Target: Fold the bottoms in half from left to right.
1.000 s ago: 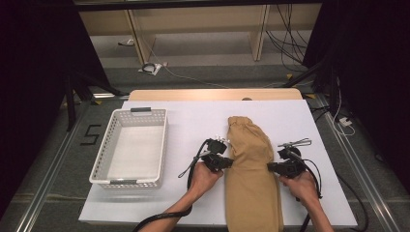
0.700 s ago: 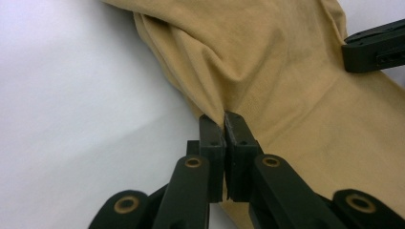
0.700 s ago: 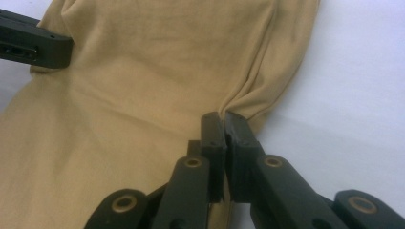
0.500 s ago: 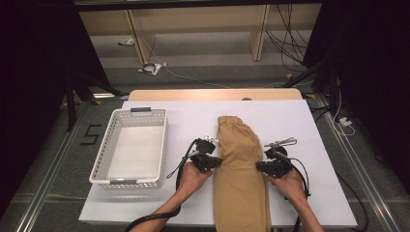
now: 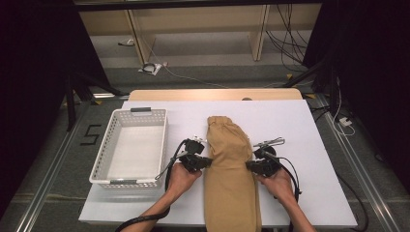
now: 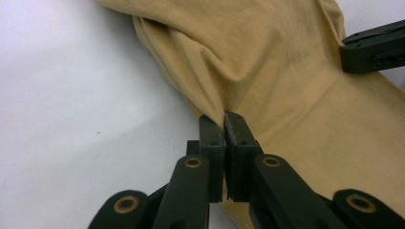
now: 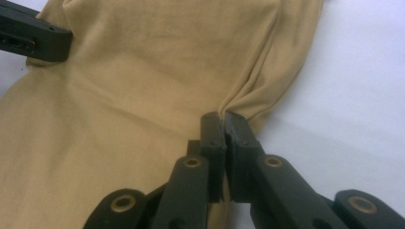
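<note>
A tan cloth point(image 5: 231, 169) lies lengthwise down the middle of the white table, its near end hanging over the front edge. My left gripper point(image 5: 209, 162) pinches the cloth's left edge; in the left gripper view the tan cloth point(image 6: 286, 76) is puckered between the shut jaws of my left gripper point(image 6: 223, 117). My right gripper point(image 5: 249, 166) pinches the opposite edge. In the right gripper view, my right gripper point(image 7: 221, 115) is shut on a fold of the tan cloth point(image 7: 143, 95). Each gripper view also catches the other gripper's black jaw at the far side of the cloth.
A white perforated basket point(image 5: 112, 146) stands empty on the left part of the table point(image 5: 300, 125). A wooden board edge point(image 5: 215, 94) runs along the table's far side. Cables and shelf legs lie on the floor beyond.
Both grippers, still shut on the cloth's edges, have moved leftward across the table together, dragging the cloth with them closer to the basket.
</note>
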The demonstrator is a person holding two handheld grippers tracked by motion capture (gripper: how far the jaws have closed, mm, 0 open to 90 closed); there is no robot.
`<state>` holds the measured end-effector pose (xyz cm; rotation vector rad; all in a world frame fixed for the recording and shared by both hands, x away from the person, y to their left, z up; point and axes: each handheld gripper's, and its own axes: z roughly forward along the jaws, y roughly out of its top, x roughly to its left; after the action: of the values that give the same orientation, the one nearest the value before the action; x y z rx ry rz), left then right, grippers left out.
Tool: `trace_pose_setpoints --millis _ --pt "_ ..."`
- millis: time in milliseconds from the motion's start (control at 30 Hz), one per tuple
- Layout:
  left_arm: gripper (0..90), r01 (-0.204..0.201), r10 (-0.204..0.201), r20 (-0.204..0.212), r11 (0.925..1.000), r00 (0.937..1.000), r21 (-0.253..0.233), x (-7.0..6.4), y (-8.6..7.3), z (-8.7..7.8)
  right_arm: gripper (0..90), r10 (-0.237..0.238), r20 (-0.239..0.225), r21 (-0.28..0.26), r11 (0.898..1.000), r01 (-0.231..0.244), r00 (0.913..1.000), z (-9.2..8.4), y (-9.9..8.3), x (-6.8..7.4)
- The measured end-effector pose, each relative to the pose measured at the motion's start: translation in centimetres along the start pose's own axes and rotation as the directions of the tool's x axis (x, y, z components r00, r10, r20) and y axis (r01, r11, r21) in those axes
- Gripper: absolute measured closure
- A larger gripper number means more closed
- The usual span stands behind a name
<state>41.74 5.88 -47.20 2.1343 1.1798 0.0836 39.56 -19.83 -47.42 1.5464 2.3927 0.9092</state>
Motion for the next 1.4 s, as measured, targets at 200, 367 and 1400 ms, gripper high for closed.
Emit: trace_pose_setpoints --millis 200,367,1400 --pt "87.0 0.013 -0.013 -0.003 0.9999 0.9999 -0.009 0.5 -0.4 -0.4 87.3 -0.012 -0.006 0.000 1.000 0.012 0.9999 0.3 0.1 0.6" --pt "87.0 0.020 -0.020 -0.018 0.9998 0.9996 -0.008 0.7 -0.6 -0.5 87.2 -0.020 -0.005 0.001 1.000 0.020 0.9998 0.5 0.3 1.1" --pt "37.3 0.084 -0.080 0.064 0.9948 0.9947 -0.057 0.2 -1.7 -2.0 50.9 -0.042 0.025 -0.144 0.989 0.045 0.9988 -0.9 2.0 0.1"
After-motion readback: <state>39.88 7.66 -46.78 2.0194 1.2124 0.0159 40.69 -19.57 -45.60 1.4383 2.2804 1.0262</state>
